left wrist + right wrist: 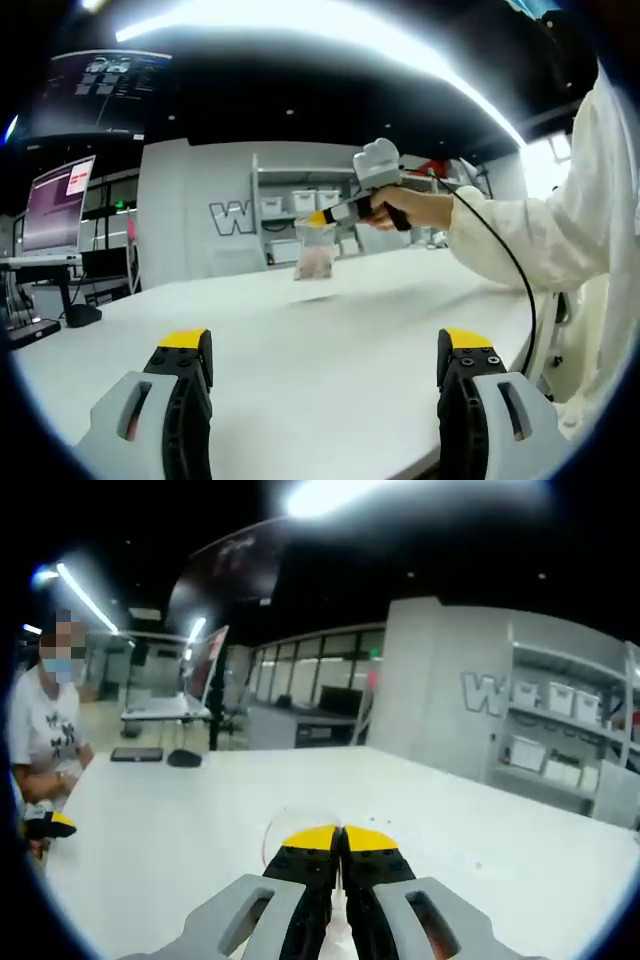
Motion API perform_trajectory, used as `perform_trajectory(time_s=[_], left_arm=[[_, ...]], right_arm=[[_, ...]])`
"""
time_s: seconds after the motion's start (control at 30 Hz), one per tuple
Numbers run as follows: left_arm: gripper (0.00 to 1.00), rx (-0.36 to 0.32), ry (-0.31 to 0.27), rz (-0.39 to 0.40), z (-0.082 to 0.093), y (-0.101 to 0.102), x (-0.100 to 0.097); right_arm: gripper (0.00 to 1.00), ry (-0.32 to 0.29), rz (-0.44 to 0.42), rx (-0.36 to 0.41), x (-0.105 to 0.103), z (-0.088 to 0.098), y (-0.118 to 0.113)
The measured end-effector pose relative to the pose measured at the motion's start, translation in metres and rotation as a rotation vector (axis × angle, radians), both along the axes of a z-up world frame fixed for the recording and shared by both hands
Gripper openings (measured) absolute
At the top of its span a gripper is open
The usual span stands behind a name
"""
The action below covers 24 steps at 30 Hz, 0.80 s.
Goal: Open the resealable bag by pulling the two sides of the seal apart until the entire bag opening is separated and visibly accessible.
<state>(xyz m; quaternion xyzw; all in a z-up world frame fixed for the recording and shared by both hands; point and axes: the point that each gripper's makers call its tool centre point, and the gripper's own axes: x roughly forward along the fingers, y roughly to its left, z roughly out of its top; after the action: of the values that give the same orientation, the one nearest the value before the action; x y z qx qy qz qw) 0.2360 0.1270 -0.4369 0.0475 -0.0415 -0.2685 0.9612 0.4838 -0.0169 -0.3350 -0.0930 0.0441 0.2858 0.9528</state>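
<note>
Left gripper view shows the resealable bag (pixel 315 250) hanging over the white table (pixel 330 350), pinched at its top edge by the right gripper (pixel 322 217), which a hand (pixel 405 208) in a white sleeve (pixel 540 225) holds out well ahead of the left gripper's own fingers. The bag's lower end seems to rest on or just above the tabletop; I cannot tell which. Something pinkish sits inside it.

As far as I can judge, the task has barely begun: the bag is lifted and secured on one side, but its seal looks unopened and no mouth is visible. What remains is for the second gripper to take the opposite side of the seal and pull the two sides apart along the whole opening.

The left gripper (pixel 325 365) has its yellow-tipped fingers (pixel 185 345) spread wide, holding nothing, with only bare table between them and the bag far beyond their tips.

In the right gripper view, the yellow-tipped fingers (pixel 310 840) are pressed together. A faint clear edge of the bag (pixel 275 830) curves out just beside and behind the tips, so they appear clamped on its upper edge.
</note>
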Motion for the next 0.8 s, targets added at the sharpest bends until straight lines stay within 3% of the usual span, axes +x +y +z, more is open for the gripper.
perform_trajectory(time_s=[0.23, 0.8], left_arm=[[0.91, -0.008, 0.000, 0.012, 0.002, 0.005, 0.000], [0.91, -0.004, 0.007, 0.021, -0.002, 0.010, 0.002]], right_arm=[[0.00, 0.040, -0.007, 0.055, 0.014, -0.002, 0.002], [0.00, 0.055, -0.063, 0.039, 0.042, -0.005, -0.006]])
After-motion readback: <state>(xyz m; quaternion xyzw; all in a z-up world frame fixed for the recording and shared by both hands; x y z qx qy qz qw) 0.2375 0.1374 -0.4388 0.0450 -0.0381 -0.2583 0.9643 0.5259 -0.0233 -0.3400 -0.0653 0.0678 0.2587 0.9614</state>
